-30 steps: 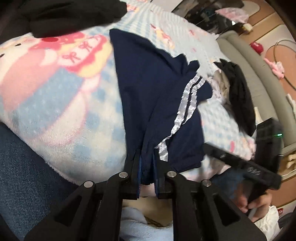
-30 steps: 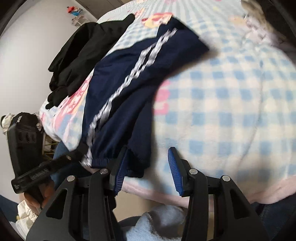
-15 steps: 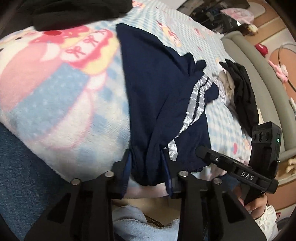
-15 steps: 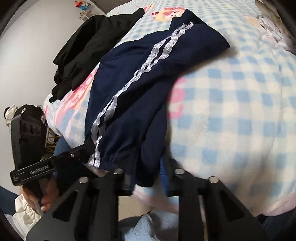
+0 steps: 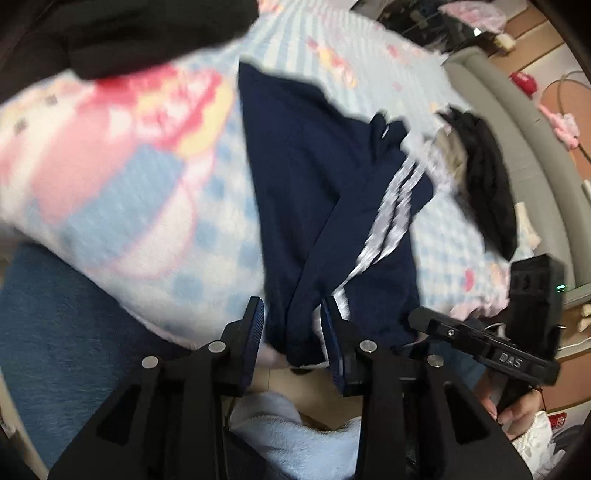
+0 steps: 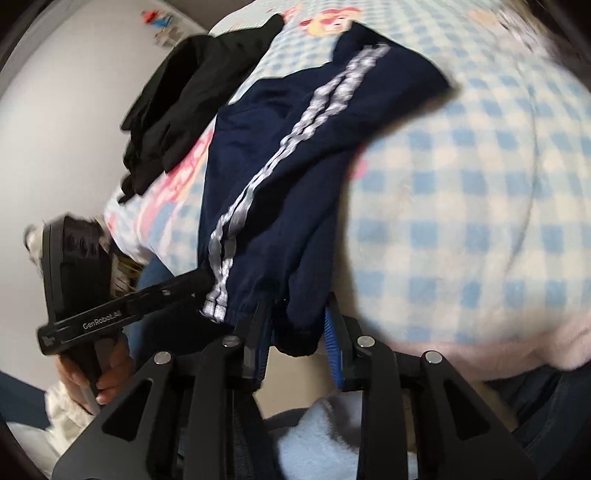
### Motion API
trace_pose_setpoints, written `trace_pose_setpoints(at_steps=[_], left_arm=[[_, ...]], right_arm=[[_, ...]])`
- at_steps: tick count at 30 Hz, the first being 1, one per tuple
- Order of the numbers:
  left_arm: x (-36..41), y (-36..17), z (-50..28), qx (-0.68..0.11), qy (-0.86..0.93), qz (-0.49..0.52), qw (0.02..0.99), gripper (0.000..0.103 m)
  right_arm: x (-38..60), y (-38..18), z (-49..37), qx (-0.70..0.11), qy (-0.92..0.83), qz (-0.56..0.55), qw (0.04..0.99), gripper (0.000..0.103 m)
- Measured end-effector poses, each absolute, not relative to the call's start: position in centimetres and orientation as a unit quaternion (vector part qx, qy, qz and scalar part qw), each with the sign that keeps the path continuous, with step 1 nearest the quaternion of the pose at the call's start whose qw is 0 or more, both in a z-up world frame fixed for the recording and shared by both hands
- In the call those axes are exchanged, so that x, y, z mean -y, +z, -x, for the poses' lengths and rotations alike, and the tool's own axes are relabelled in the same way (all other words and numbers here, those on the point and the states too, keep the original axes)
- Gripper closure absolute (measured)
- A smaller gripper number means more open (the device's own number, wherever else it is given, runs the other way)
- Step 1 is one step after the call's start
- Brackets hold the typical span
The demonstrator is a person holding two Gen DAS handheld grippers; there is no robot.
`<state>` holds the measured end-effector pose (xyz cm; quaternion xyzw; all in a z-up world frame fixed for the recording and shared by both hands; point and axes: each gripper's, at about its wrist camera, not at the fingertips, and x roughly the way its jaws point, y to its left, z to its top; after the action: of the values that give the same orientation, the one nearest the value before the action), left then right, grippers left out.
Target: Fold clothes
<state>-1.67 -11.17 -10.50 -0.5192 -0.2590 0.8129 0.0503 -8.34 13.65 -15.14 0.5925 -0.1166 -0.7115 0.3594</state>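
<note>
Navy track pants with white side stripes point(image 5: 314, 192) lie on a blue-checked cartoon blanket point(image 5: 122, 229), their cuff ends hanging over the near edge. My left gripper point(image 5: 293, 325) has its jaws apart around one cuff, with a gap on each side of the cloth. My right gripper point(image 6: 295, 325) holds the other cuff of the pants point(image 6: 280, 184) between its fingers, jaws partly apart. Each gripper shows in the other's view, the right one point(image 5: 517, 332) and the left one point(image 6: 92, 295).
A black garment point(image 5: 122, 33) lies on the blanket point(image 6: 461, 184) at the far left; it also shows in the right wrist view point(image 6: 192, 96). Another black garment point(image 5: 487, 177) lies with pale clothes at the right. A grey sofa edge point(image 5: 517, 122) runs behind.
My left gripper has opened from a tight grip on the cuff. My right gripper closed in on the other cuff, then widened a little. The pants have shifted slightly.
</note>
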Motion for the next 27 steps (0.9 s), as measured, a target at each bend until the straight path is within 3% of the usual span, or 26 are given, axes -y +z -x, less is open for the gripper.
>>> trace_pose_setpoints(at_steps=[5,13,15,17,19,21,24,27], left_arm=[[8.8,-7.0,4.6,0.223,0.845,0.475,0.102,0.07],[3.2,-7.5,15.5,0.138,0.847,0.489,0.157,0.069],[2.4,-8.4,17.6,0.127,0.839,0.504,0.158,0.055],[1.6,-9.3,19.0,0.123,0.83,0.518,0.167,0.051],[0.9,-10.2,19.8,0.125,0.819,0.53,0.182,0.056],[0.5,-10.3,19.5,0.115,0.822,0.524,0.192,0.085],[0.7,-10.0,19.0,0.112,0.832,0.511,0.186,0.095],[2.8,-8.2,18.0,0.133,0.853,0.475,0.172,0.098]], right_arm=[[-16.5,-12.1,10.0,0.132,-0.754,-0.545,0.343,0.076],[-17.2,-12.2,15.5,0.115,-0.78,-0.537,0.3,0.073],[-17.2,-12.4,16.7,0.112,-0.781,-0.539,0.294,0.073],[-17.1,-12.8,17.7,0.109,-0.781,-0.543,0.289,0.073],[-17.4,-13.3,18.2,0.11,-0.778,-0.548,0.286,0.073],[-17.2,-13.8,18.6,0.114,-0.775,-0.554,0.282,0.073],[-17.0,-14.2,19.2,0.114,-0.775,-0.556,0.279,0.073],[-16.7,-13.9,19.8,0.115,-0.778,-0.551,0.279,0.073]])
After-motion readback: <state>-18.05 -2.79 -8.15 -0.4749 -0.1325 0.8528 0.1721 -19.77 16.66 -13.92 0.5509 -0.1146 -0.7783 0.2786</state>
